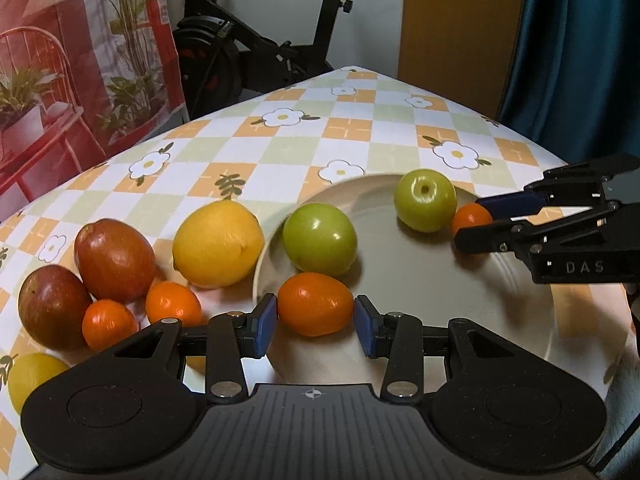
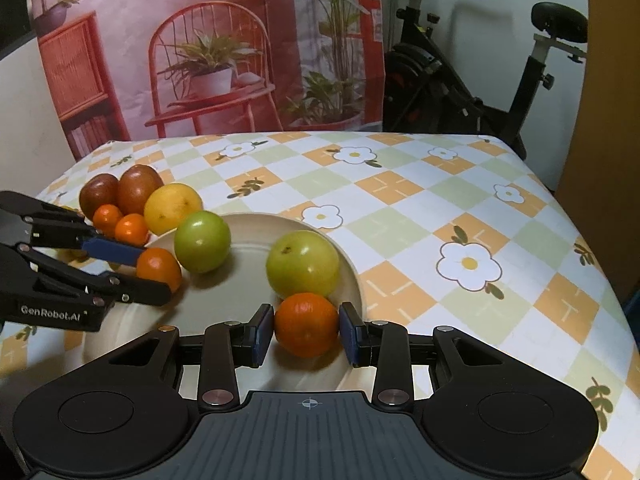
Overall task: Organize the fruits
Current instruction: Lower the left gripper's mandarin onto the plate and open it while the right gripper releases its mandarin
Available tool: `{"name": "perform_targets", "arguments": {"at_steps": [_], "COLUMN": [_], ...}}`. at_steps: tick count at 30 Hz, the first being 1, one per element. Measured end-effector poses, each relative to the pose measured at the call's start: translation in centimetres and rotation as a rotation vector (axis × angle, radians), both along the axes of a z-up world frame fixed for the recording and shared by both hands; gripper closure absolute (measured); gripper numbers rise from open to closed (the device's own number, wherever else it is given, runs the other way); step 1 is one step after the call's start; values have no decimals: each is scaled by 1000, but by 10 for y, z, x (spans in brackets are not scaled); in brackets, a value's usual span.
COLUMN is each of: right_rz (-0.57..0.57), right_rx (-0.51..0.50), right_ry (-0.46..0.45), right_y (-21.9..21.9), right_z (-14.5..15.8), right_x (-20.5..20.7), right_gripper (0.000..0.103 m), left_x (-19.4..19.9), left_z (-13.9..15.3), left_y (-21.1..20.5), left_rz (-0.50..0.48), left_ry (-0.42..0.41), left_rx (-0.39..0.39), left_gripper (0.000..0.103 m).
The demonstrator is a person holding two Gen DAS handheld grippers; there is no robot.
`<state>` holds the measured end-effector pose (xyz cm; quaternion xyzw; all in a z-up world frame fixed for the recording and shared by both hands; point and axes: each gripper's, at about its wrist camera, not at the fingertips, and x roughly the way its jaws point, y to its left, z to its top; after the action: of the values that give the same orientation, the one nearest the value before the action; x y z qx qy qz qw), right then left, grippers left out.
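A beige plate (image 1: 420, 272) (image 2: 248, 236) holds two green apples (image 1: 320, 239) (image 1: 425, 200). My left gripper (image 1: 315, 316) is shut on a small orange (image 1: 315, 304) over the plate's near-left rim; it shows in the right wrist view (image 2: 160, 268) too. My right gripper (image 2: 307, 326) is shut on another small orange (image 2: 307, 324) beside the right green apple (image 2: 303, 264), at the plate's edge. That orange shows in the left wrist view (image 1: 472, 218) between the right gripper's fingers (image 1: 480, 240).
Left of the plate on the checked tablecloth lie a lemon (image 1: 218, 242), two red-brown fruits (image 1: 114, 260) (image 1: 52, 306), two small oranges (image 1: 173, 305) (image 1: 109, 324) and another lemon (image 1: 30, 376). An exercise bike (image 2: 480, 80) and a printed backdrop (image 2: 208, 48) stand beyond the table.
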<state>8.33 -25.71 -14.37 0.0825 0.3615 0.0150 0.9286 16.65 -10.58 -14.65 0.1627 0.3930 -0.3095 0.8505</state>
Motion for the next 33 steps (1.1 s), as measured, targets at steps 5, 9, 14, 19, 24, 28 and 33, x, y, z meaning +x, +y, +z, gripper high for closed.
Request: {"name": "perform_targets", "arguments": {"at_steps": [5, 9, 14, 19, 24, 28, 33], "right_rz": [5, 4, 9, 9, 7, 9, 2], "right_rx": [11, 20, 25, 23, 13, 6, -2], "right_ry": [-14, -20, -23, -20, -17, -16, -25], "right_y": [-6, -7, -8, -7, -4, -2, 0], "right_z": [-1, -2, -3, -3, -3, -2, 1], "right_x": [8, 15, 21, 23, 23, 21, 17], "right_gripper": [70, 70, 70, 70, 68, 63, 59], "left_x": [6, 11, 11, 11, 10, 9, 5], "left_z": [0, 0, 0, 0, 1, 2, 7], "left_y": [-7, -11, -13, -12, -12, -9, -4], "left_rz": [-10, -15, -19, -24, -23, -14, 5], "left_ry": [-30, -40, -47, -42, -36, -33, -37], "left_rx": [24, 27, 26, 26, 31, 21, -3], "left_gripper": [59, 59, 59, 58, 57, 57, 56]}}
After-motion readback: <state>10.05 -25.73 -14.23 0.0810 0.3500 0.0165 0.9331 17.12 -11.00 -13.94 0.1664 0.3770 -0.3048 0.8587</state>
